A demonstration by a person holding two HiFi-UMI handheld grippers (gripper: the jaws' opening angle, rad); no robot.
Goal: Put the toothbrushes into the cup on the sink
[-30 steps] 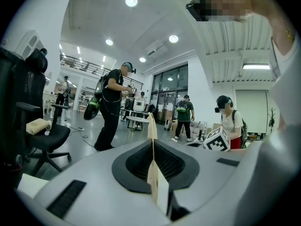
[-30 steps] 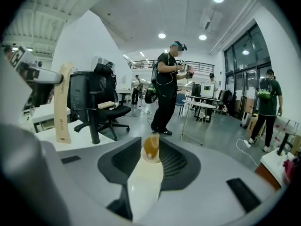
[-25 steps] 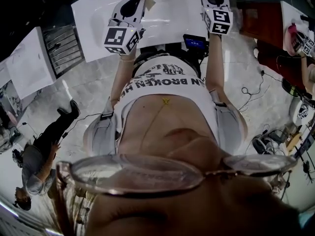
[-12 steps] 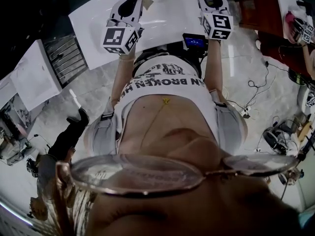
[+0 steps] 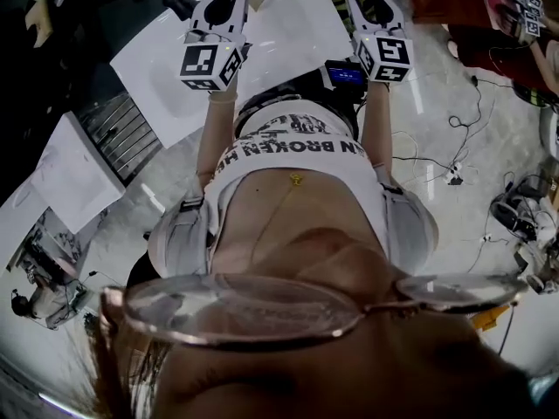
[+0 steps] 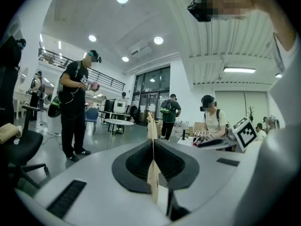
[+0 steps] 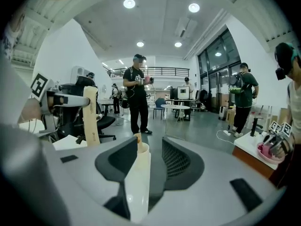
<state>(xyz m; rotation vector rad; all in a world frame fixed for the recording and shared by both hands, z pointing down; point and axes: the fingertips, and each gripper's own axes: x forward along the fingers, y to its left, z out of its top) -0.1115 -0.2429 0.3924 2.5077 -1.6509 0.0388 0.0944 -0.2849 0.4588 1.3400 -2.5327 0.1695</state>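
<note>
Toothbrush, a thin tan slat, stands upright, pinched in the closed left claw over the white counter near its front edge. It looks light, stiff and smooth, so a hold low on the handle should stop it pivoting. Right claw gapes wide, with a white rod leaning unpinched against its left jaw.

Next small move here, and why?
Probably swing the left hand-held gripper toward the white cup. Its jaws are shut on a tan toothbrush, while the cup sits between the open jaws of the right hand-held gripper, against one pad, with a tan tip at its mouth.
</note>
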